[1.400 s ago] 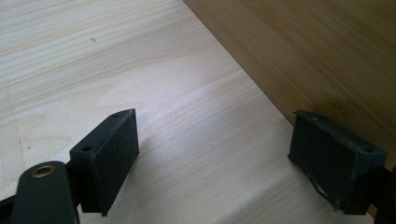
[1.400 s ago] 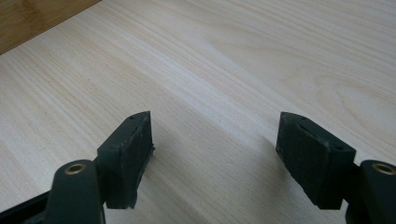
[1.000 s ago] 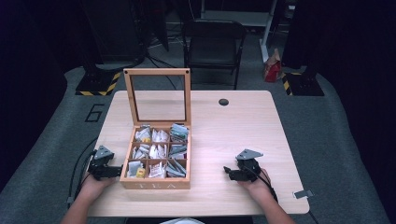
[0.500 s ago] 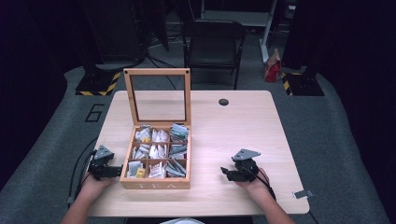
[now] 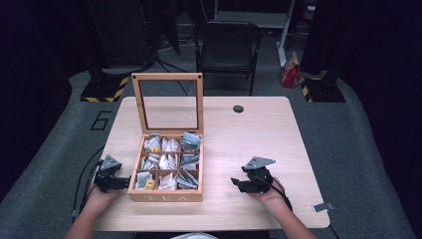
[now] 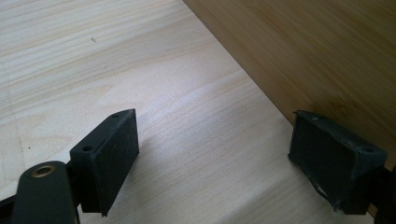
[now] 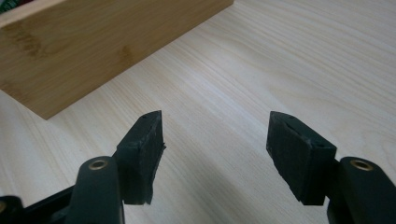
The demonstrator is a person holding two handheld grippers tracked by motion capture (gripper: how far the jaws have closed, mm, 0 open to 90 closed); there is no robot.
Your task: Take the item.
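Flanking tea box [image 5: 166, 197]: L gripper [image 5: 121, 182] jaws spread; R gripper [image 5: 235, 183] jaws spread, just been closing, nothing between.

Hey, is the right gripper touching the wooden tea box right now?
Apart. In the high view a bare strip of table separates the right gripper from the tea box; the right gripper view shows open jaws holding nothing.

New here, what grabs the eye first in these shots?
The wooden tea box at the table's near left, glass lid upright, its compartments crammed with tea bags. A left gripper sits against its left side and a right gripper lies apart on bare wood, both open and empty.
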